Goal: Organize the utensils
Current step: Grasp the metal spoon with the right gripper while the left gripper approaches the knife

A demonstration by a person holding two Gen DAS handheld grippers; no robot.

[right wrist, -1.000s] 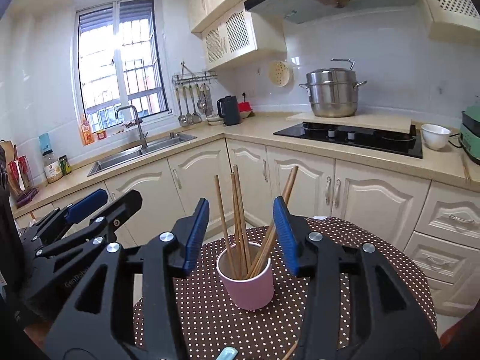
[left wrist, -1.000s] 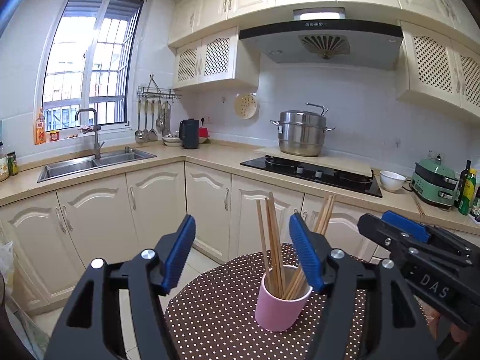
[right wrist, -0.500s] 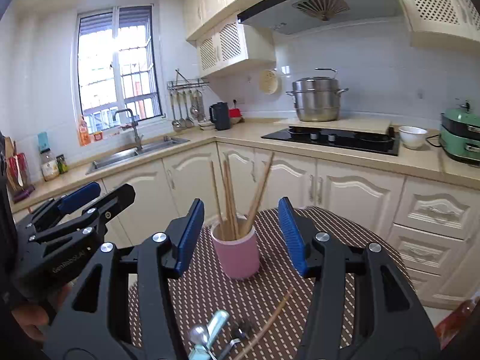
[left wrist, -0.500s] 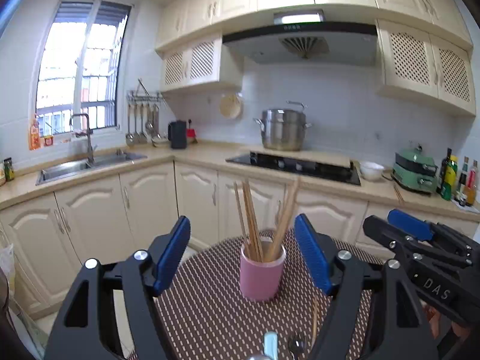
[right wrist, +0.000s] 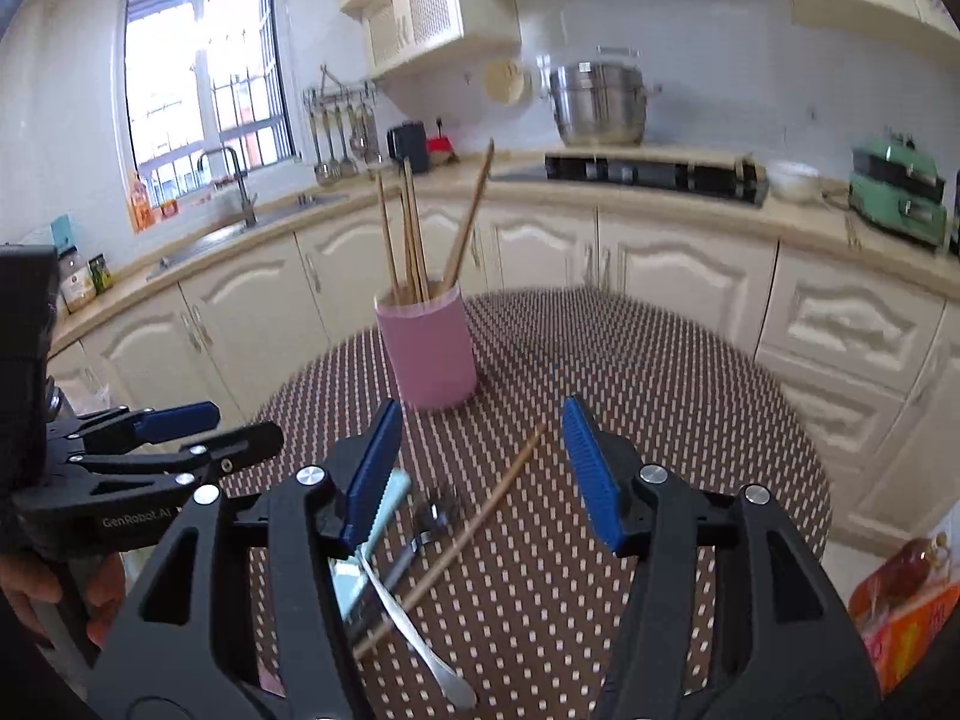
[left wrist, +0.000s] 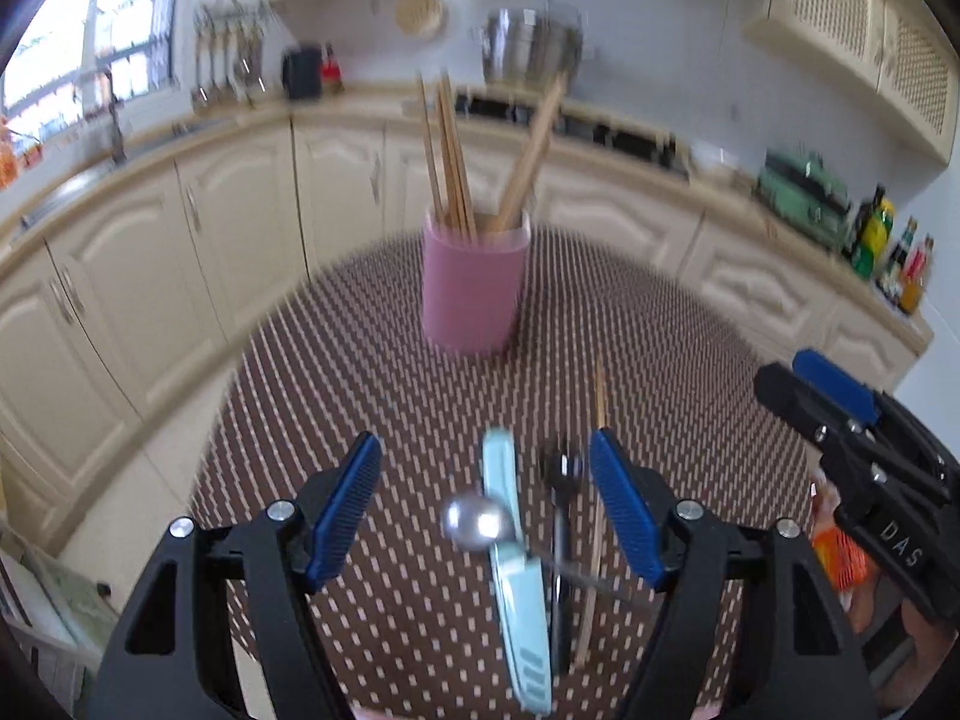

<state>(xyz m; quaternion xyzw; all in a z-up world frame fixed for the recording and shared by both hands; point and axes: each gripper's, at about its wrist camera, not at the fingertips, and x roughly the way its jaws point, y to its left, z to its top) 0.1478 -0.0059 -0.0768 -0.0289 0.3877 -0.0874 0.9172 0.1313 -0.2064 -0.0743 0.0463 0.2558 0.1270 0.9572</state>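
We are reading "DAS" on the right gripper (left wrist: 840, 396) in the left view and "GenRobot.AI" on the left gripper (right wrist: 198, 432) in the right view. We are holding the left gripper's jaws spread wide, gripping nothing, above a pale blue-handled utensil (left wrist: 516, 588), a spoon (left wrist: 477, 522), a fork (left wrist: 561, 504) and a loose chopstick (left wrist: 597, 504) lying on the dotted table (left wrist: 360, 390). We are opening the right gripper's jaws, also empty, over the same pile. Beyond it, the pink cup (right wrist: 429, 354) is standing upright, holding chopsticks (right wrist: 414, 234).
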